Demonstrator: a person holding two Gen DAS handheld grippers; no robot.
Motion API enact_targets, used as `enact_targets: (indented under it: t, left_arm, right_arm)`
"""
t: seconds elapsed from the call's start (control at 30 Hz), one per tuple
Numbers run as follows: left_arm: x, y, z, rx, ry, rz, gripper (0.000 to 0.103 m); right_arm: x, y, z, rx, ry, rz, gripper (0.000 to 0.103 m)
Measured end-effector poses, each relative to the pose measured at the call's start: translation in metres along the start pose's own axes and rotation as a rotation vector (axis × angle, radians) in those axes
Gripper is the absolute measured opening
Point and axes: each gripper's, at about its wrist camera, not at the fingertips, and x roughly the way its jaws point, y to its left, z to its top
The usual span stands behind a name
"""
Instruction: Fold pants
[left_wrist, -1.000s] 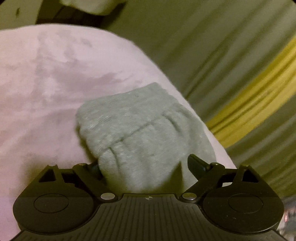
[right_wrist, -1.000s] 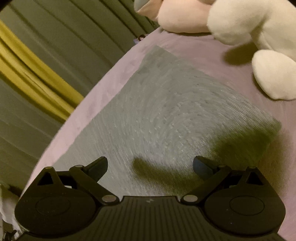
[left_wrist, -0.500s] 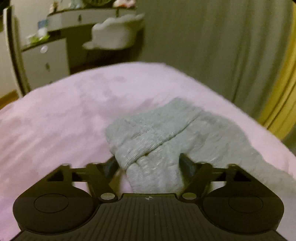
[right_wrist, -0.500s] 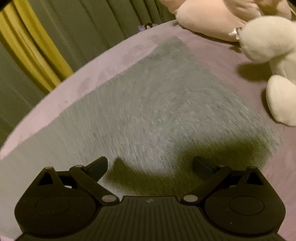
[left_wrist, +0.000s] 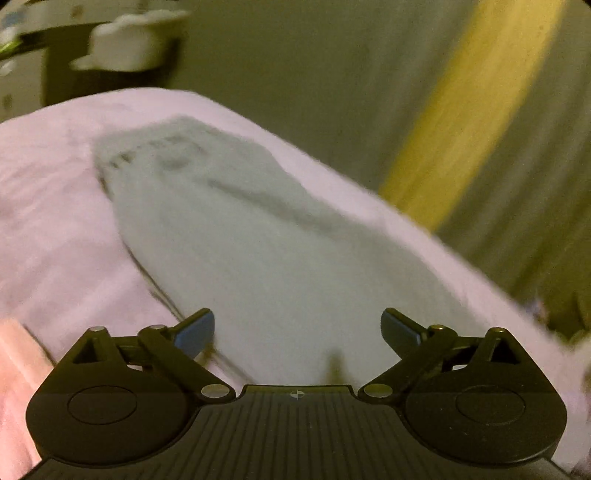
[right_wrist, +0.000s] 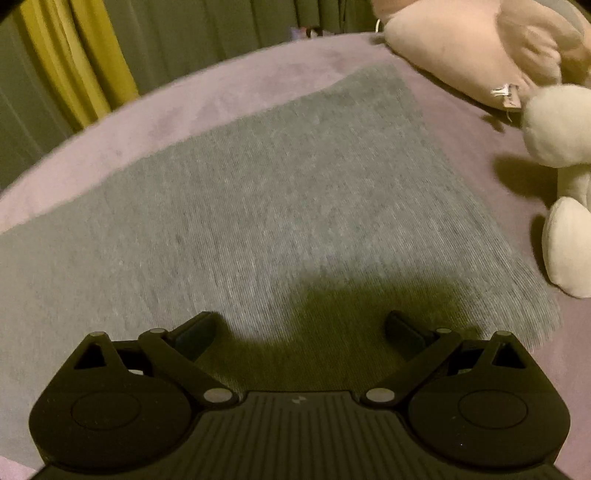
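- The pants (left_wrist: 258, 258), a grey fine-ribbed knit, lie flat on the bed (left_wrist: 55, 221), which is covered in a soft pink, plush-looking fabric.
- In the left wrist view the cloth runs as a long tapering strip away from the camera, its far end rounded, with a dark crease along it; this view is blurred.
- The left tool (left_wrist: 297, 326) has just been opening: its jaws stand wide apart above the grey knit, with nothing clamped between them.
- In the right wrist view the pants (right_wrist: 295, 192) spread as a broad smooth panel with straight edges and a squared far corner.
- The right tool (right_wrist: 299, 326) also stands wide open over the cloth, gripping nothing; its shadow falls on the knit just ahead of the fingers.
- Cream and pale pink plush toys (right_wrist: 554, 129), rounded and fuzzy, lie on the bed just beside the panel's right edge.
- Pleated olive curtains (right_wrist: 203, 29) with a yellow band (right_wrist: 74, 55) hang behind the bed.
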Motion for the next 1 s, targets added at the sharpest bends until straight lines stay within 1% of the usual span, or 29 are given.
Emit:
enact_targets:
  t: [0.03,0.07,0.1,0.13,0.17,0.23,0.3,0.33,0.37,0.4,0.47,0.5,0.57,0.6,0.63,0.67,0.7,0.77,0.87,0.9,0.97,1.0]
  left_arm:
    - [0.000,-0.007,-0.005,0.040,-0.007,0.007,0.100]
    - [0.000,-0.013,-0.006,0.082,-0.017,0.005,0.100]
    - [0.001,-0.016,-0.004,0.100,-0.021,-0.005,0.100]
    - [0.003,-0.017,-0.004,0.102,-0.016,-0.010,0.100]
    - [0.007,-0.016,-0.003,0.096,-0.002,-0.009,0.100]
    - [0.016,-0.013,-0.004,0.072,0.039,0.002,0.100]
    - [0.026,-0.004,-0.007,0.026,0.072,0.024,0.100]
    - [0.027,0.001,-0.008,0.003,0.078,0.030,0.100]
    - [0.030,0.005,-0.007,-0.022,0.080,0.040,0.100]
    - [0.030,0.008,-0.008,-0.043,0.081,0.050,0.100]
    - [0.030,0.013,-0.008,-0.077,0.083,0.059,0.100]
    - [0.031,0.015,-0.007,-0.088,0.083,0.060,0.100]
    - [0.030,0.018,-0.008,-0.107,0.085,0.069,0.100]
    - [0.030,0.018,-0.008,-0.114,0.089,0.072,0.100]
    - [0.031,0.019,-0.007,-0.118,0.092,0.074,0.100]
    - [0.030,0.018,-0.007,-0.120,0.096,0.078,0.100]
    - [0.031,0.018,-0.008,-0.119,0.101,0.082,0.100]
    - [0.033,0.019,-0.007,-0.114,0.111,0.088,0.100]
    - [0.031,0.017,-0.009,-0.098,0.115,0.096,0.100]
    - [0.032,0.016,-0.009,-0.093,0.117,0.099,0.100]
    - [0.032,0.015,-0.009,-0.085,0.122,0.101,0.100]
    - [0.033,0.015,-0.009,-0.084,0.125,0.103,0.100]
  right_arm:
    - [-0.008,-0.011,0.000,0.047,-0.035,0.042,0.099]
    - [-0.020,-0.029,-0.004,0.133,-0.088,0.096,0.099]
    - [-0.028,-0.043,-0.008,0.200,-0.126,0.128,0.099]
    - [-0.039,-0.068,-0.016,0.301,-0.177,0.178,0.099]
    - [-0.046,-0.088,-0.023,0.371,-0.204,0.205,0.099]
    - [-0.059,-0.125,-0.037,0.471,-0.234,0.190,0.099]
    - [-0.065,-0.158,-0.051,0.559,-0.246,0.178,0.098]
    - [-0.063,-0.169,-0.055,0.589,-0.237,0.193,0.098]
    - [-0.057,-0.184,-0.060,0.634,-0.210,0.225,0.096]
    - [-0.053,-0.193,-0.066,0.675,-0.205,0.259,0.093]
    - [-0.051,-0.203,-0.073,0.731,-0.253,0.330,0.092]
    - [-0.049,-0.205,-0.073,0.735,-0.263,0.351,0.089]
    - [-0.045,-0.202,-0.068,0.718,-0.272,0.342,0.087]
    - [-0.045,-0.199,-0.066,0.704,-0.284,0.342,0.084]
    - [-0.044,-0.198,-0.063,0.685,-0.297,0.354,0.075]
    - [-0.039,-0.194,-0.059,0.663,-0.283,0.370,0.053]
    - [-0.033,-0.191,-0.056,0.656,-0.249,0.356,0.048]
    - [-0.027,-0.188,-0.055,0.633,-0.264,0.346,0.047]
    - [-0.025,-0.189,-0.053,0.639,-0.266,0.384,0.047]
    - [-0.025,-0.188,-0.052,0.635,-0.268,0.397,0.039]
    - [-0.025,-0.186,-0.051,0.604,-0.265,0.420,0.018]
    - [-0.026,-0.185,-0.051,0.595,-0.264,0.430,0.018]
